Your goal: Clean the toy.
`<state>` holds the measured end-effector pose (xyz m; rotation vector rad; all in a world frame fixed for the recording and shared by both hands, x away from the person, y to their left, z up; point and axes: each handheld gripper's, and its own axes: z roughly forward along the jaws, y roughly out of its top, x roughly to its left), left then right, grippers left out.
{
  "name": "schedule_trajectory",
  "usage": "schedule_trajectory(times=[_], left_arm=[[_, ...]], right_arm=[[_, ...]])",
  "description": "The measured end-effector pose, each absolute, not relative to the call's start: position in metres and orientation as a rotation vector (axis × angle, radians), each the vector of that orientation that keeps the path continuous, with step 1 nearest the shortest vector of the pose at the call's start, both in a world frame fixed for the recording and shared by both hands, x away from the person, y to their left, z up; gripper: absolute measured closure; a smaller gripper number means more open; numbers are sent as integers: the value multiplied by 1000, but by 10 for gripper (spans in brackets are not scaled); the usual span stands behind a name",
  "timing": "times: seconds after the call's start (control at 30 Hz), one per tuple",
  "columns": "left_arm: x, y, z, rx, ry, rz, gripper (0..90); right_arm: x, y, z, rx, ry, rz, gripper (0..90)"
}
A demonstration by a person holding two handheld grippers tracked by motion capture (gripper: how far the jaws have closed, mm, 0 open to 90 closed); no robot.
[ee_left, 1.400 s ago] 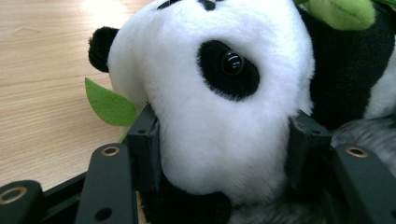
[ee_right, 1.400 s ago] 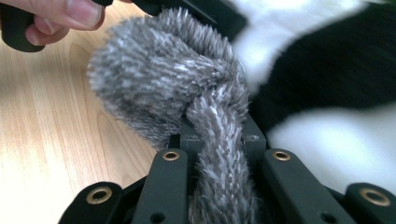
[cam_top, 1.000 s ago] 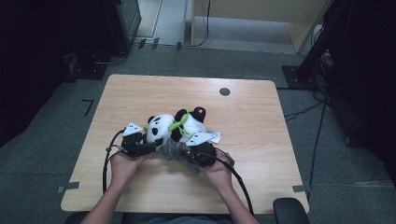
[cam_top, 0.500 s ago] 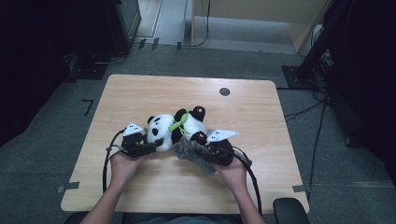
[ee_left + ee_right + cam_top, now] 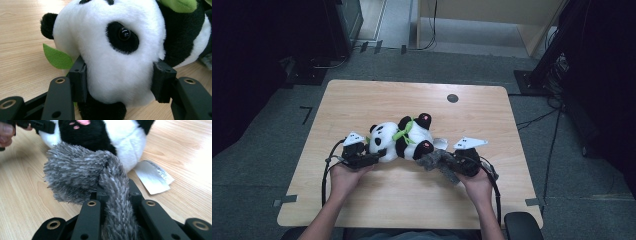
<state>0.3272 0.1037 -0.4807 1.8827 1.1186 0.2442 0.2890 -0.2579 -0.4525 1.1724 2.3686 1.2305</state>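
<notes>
A black-and-white panda plush point(image 5: 404, 137) with a green scarf lies on its side in the middle of the wooden table point(image 5: 362, 100). My left gripper point(image 5: 379, 156) is shut on the panda's white head point(image 5: 117, 50), its two pads point(image 5: 80, 82) pressing in from both sides. A green felt leaf point(image 5: 57, 58) sticks out by the head. My right gripper point(image 5: 447, 161) is shut on a grey fuzzy cloth point(image 5: 75, 180), which bunches up in front of the jaws just short of the panda's rump point(image 5: 125, 142). The cloth point(image 5: 430, 161) reaches toward the panda's foot.
The plush's white tag point(image 5: 152, 178) lies flat on the wood to the right of the rump. A black round grommet point(image 5: 452, 98) sits near the table's far edge. Dark equipment and cables surround the table on the floor.
My right gripper has moved to the right with the grey cloth, drawing it away from the panda. The left gripper and the panda's head have stayed put.
</notes>
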Motion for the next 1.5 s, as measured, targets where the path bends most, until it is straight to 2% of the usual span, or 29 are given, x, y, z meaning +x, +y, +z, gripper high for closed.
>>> schedule_trajectory(times=[0.4, 0.77, 1.17, 1.5], left_arm=[[328, 105, -479, 1883, 1130, 236, 421], [328, 104, -479, 1886, 1128, 233, 421], [329, 102, -478, 1890, 1125, 229, 420], [328, 100, -478, 1889, 1126, 232, 423]], right_arm=[[282, -243, -449, 1033, 2465, 1332, 785], [281, -182, -448, 828, 2627, 1353, 783], [307, -105, -466, 740, 2728, 1191, 785], [321, -96, -473, 774, 2704, 1198, 784]])
